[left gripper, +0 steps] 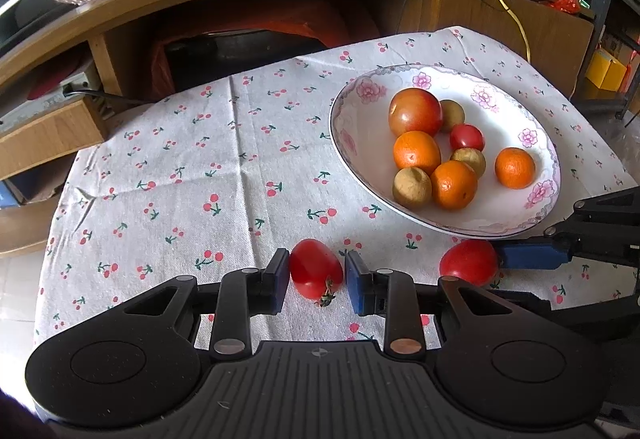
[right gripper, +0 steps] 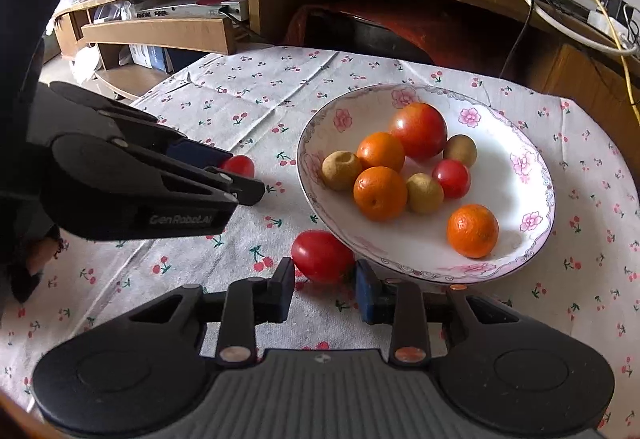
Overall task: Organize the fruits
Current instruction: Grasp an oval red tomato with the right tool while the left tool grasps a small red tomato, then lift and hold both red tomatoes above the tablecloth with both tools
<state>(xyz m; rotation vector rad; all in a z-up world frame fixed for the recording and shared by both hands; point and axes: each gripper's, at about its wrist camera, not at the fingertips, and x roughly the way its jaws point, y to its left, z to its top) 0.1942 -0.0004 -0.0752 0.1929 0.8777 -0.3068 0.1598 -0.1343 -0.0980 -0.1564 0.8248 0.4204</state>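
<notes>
In the left wrist view, the left gripper point(left gripper: 317, 281) straddles a stemmed tomato point(left gripper: 316, 274) on the cloth point(left gripper: 180, 167), jaws parted, not yet clamped, ready to lift it toward the plate point(left gripper: 348, 143) far right.

In the right wrist view, the right gripper point(right gripper: 325, 289) likewise brackets a second tomato point(right gripper: 321, 256) against the plate's near rim, jaws spread.

fruits point(right gripper: 380, 193) in plate point(right gripper: 532, 175), tomato point(right gripper: 322, 256) beside plate
</notes>
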